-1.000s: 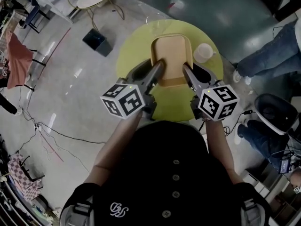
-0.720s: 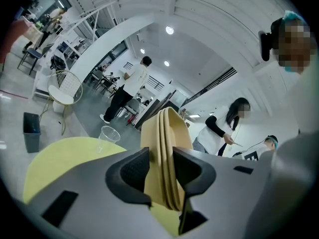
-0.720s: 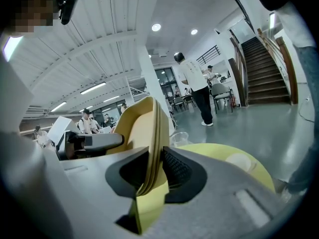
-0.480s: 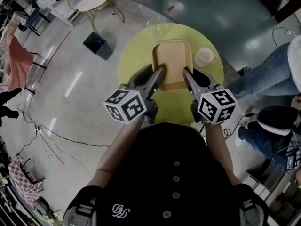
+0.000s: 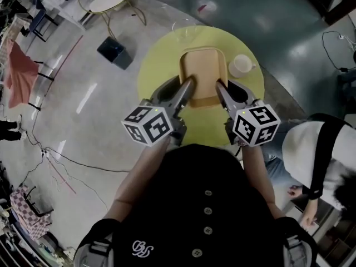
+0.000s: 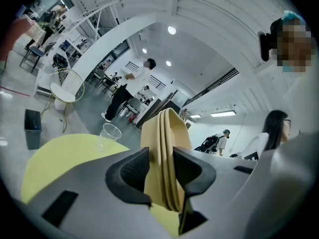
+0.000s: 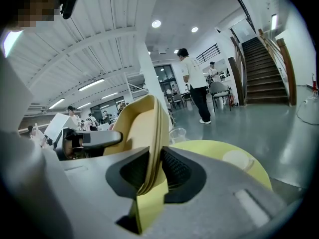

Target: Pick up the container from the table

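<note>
Over the table [image 5: 161,54], left claw [image 5: 186,84] and right claw [image 5: 226,87] clamp the container [image 5: 204,68] — only gripper views show contact.

Bystander change right of the yellow table [image 5: 158,60]
Jeans-clad legs have gone; a person in white [image 5: 308,154] leans there now.

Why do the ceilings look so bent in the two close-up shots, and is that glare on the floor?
Left gripper view and right gripper view: wide-angle lenses bow the ceiling beams and black out the corners. Head view: yes, pale streaks of glare lie on the glossy floor.
</note>
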